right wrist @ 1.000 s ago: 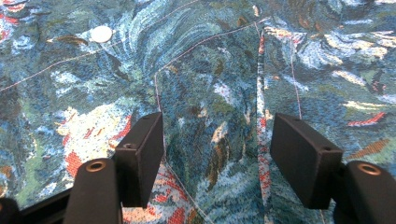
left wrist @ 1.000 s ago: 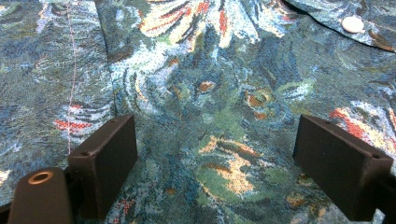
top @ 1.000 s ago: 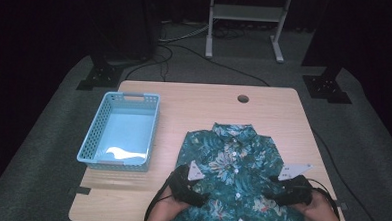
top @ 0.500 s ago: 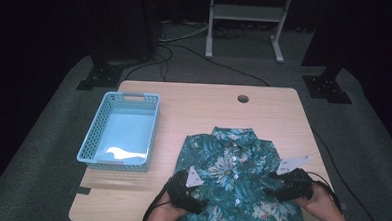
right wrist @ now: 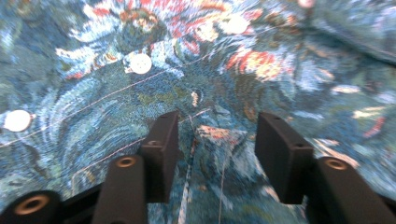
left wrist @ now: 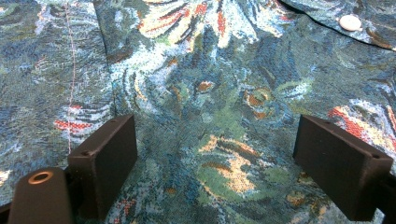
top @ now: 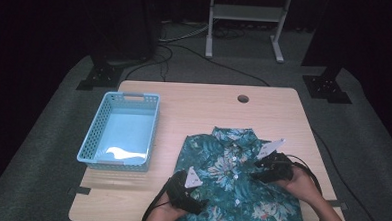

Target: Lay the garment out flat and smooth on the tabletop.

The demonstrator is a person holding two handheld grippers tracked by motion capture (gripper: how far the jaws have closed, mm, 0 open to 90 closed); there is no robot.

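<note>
A short-sleeved shirt of dark teal cloth printed with pale blue, green and orange-red leaves and flowers point(top: 236, 185) was laid flat, front up and buttoned, on the near right part of the light wooden bench point(top: 204, 108), its collar turned away from the person. One shirt was counted, and a row of small white round buttons point(right wrist: 140, 63) was seen down its placket; five of them could be made out in the high view. The left claw point(left wrist: 217, 161) was held low over the shirt's left side, its jaws wide apart with flat cloth under them and nothing pinched. The right claw point(right wrist: 215, 149) was set on the shirt's right side near the chest; its jaws had just been closing, a small ridge of seamed cloth lay between them, and the pads were not seen pressing on it. One light blue plastic lattice basket point(top: 94, 136) stood well apart on the left. No brand, label or writing could be read.
</note>
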